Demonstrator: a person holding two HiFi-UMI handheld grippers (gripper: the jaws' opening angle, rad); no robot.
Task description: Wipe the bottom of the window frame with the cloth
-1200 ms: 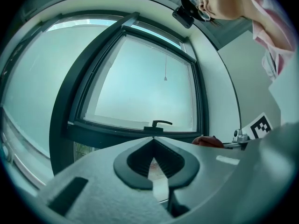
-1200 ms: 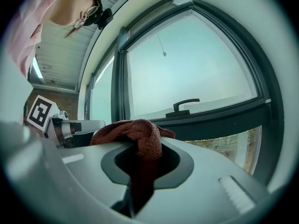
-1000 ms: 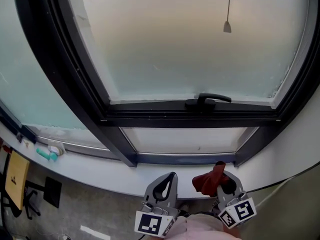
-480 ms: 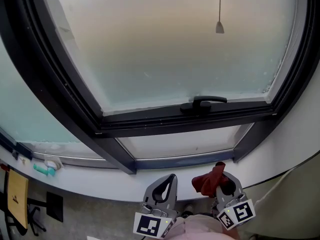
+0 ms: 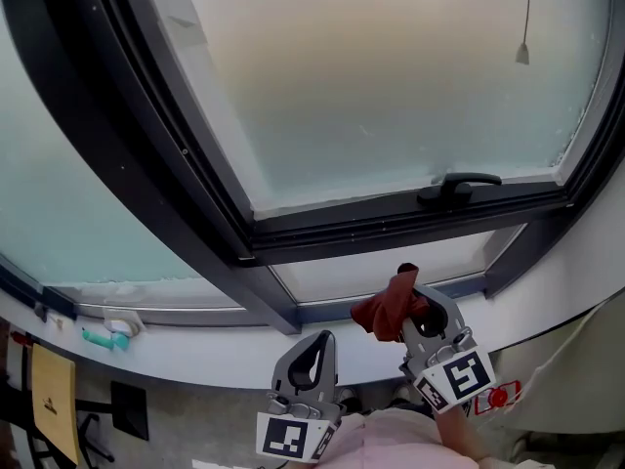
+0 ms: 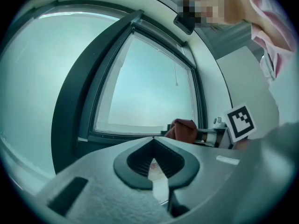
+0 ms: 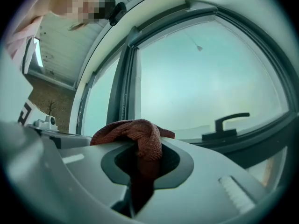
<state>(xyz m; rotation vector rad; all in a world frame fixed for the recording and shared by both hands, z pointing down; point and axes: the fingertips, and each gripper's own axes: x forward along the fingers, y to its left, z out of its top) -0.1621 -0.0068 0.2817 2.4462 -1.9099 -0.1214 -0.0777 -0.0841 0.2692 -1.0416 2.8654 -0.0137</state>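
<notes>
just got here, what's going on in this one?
A person stands at a window with tongs in each hand. The right tongs are shut on a red cloth and hold it up by the bottom bar of the window frame. Whether the cloth touches the bar can't be told from these views. The left tongs are shut with nothing in them and sit lower, by the white sill.

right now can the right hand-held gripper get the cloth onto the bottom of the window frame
Probably yes: the right hand-held gripper holds the cloth close to the bottom rail, nothing in between.
</notes>
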